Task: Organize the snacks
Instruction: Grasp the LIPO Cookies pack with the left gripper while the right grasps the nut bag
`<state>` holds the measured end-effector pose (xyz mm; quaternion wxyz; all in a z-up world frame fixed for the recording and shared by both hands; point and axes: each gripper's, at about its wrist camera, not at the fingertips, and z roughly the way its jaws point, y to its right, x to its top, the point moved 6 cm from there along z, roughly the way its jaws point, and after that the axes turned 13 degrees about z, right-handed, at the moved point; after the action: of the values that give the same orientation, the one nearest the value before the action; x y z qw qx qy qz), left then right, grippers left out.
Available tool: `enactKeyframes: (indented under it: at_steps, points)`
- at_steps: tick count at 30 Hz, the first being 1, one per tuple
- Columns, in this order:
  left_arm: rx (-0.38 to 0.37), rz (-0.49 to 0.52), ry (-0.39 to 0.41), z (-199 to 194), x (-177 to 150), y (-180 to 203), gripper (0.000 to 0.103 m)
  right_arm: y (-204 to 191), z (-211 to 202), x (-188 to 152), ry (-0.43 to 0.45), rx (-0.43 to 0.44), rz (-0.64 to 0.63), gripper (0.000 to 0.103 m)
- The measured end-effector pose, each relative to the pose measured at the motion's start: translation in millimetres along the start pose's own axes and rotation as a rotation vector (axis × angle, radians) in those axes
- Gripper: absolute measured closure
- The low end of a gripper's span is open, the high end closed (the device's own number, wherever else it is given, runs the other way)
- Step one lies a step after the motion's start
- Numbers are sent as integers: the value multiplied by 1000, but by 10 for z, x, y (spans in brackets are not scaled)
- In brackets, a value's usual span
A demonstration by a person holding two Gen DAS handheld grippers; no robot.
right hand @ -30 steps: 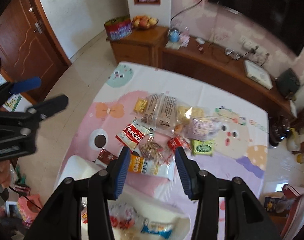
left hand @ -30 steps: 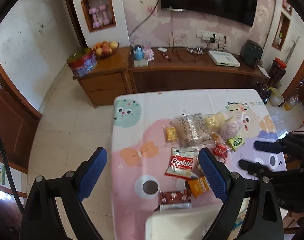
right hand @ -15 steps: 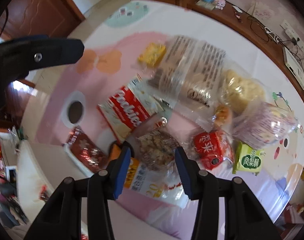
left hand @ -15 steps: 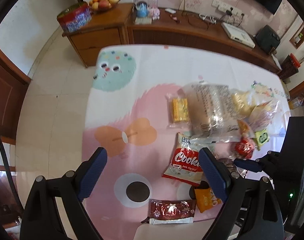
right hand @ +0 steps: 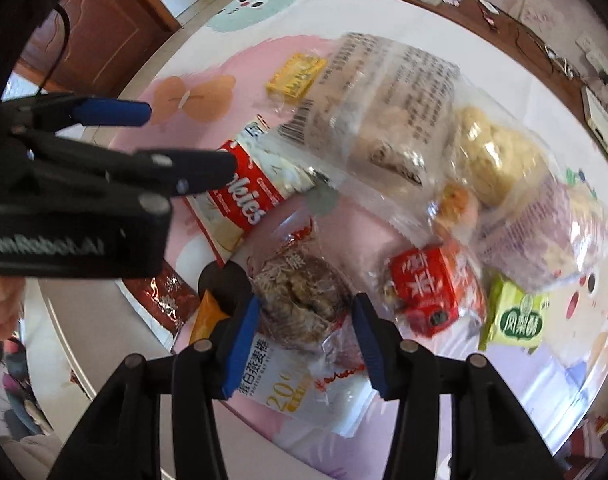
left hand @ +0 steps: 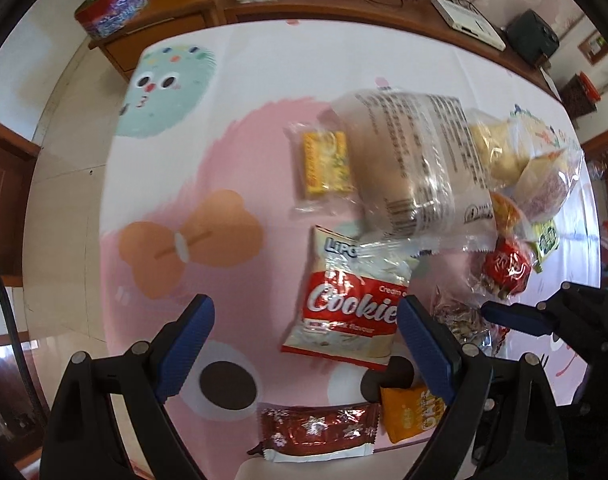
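Several wrapped snacks lie in a heap on the cartoon-print tablecloth (left hand: 176,184). My left gripper (left hand: 304,322) is open, its blue fingers straddling a red-and-white Cookies bag (left hand: 354,304), just above it. My right gripper (right hand: 306,318) is open around a clear pack of brown nut brittle (right hand: 300,298), with the pack between its fingers; contact is unclear. The same Cookies bag (right hand: 244,200) lies partly behind the left gripper in the right wrist view. A big clear bread bag (left hand: 412,164) lies behind the Cookies bag.
A yellow biscuit pack (left hand: 326,164), a dark red bar (left hand: 316,432), an orange oat pack (left hand: 408,412), a red candy pack (right hand: 428,284) and a green pack (right hand: 516,316) lie around. A wooden sideboard (left hand: 224,4) stands beyond the table.
Both grippers have come down and forward toward the snack heap. The left now straddles the Cookies bag and the right now straddles the nut brittle pack.
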<state>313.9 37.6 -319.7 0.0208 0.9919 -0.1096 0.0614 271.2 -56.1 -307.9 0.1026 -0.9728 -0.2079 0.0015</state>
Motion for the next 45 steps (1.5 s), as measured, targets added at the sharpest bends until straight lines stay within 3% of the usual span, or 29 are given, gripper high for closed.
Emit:
enactKeyframes:
  at_steps: [3, 7, 14, 16, 20, 22, 28, 35, 45]
  points:
    - [-8, -2, -9, 59, 5, 31, 11, -14, 97, 1, -22, -36, -10, 49]
    - [-13, -6, -28, 143, 5, 49, 11, -106, 144, 9, -9, -60, -26, 52]
    - [-20, -1, -76, 329, -47, 131, 13, 68, 22, -58, -22, -4, 82, 57]
    - [-36, -7, -95, 394, -58, 187, 19, 122, -8, -79, -20, 5, 109, 57]
    - [9, 18, -87, 395, -27, 268, 33, 278, -36, -45, -14, 8, 135, 57]
    - [15, 43, -66, 354, -10, 312, 54, 296, -51, -76, -10, 8, 148, 57]
    - [-9, 23, -26, 233, -45, 335, 59, 289, -156, -235, 17, 9, 182, 58]
    - [0, 61, 137, -581, -201, 370, 59, 378, -565, -264, 100, 15, 233, 58]
    - [-3, 141, 354, -1914, -681, 391, 59, 114, -1527, -717, 301, 39, 334, 58]
